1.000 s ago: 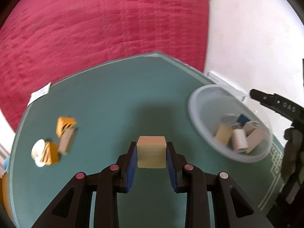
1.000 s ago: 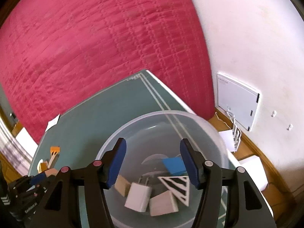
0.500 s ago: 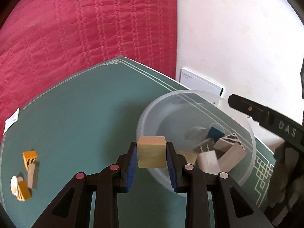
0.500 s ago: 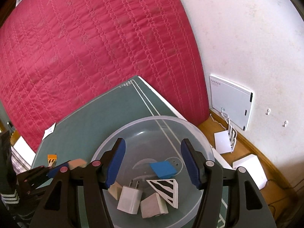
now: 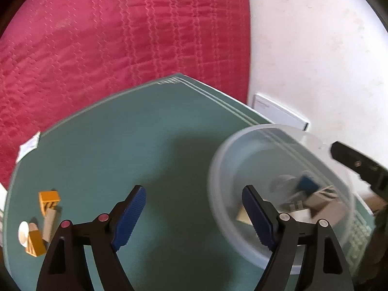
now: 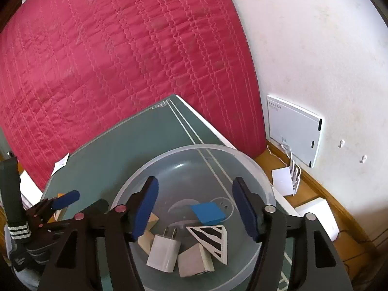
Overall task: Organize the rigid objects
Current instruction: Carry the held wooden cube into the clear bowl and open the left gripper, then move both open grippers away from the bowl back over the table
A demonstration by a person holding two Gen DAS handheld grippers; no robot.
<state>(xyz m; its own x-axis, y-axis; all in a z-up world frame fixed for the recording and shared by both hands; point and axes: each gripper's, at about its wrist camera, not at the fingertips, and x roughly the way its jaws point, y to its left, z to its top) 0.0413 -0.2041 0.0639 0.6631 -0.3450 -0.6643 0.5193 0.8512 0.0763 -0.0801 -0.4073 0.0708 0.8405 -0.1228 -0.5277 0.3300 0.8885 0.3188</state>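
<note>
Both grippers, left gripper (image 5: pixel 194 212) and right gripper (image 6: pixel 195 206), spread wide and empty (nothing held) over the clear round plastic bowl (image 6: pixel 252 165) collecting blocks.

Left gripper (image 5: pixel 194 212) is hanging wide open, empty, over green table (image 5: pixel 145 145). Clear bowl (image 5: pixel 218 169) is sitting at 3 o'clock, blurred blocks inside. Orange blocks (image 5: pixel 48 200) are lying at 8 o'clock.
</note>
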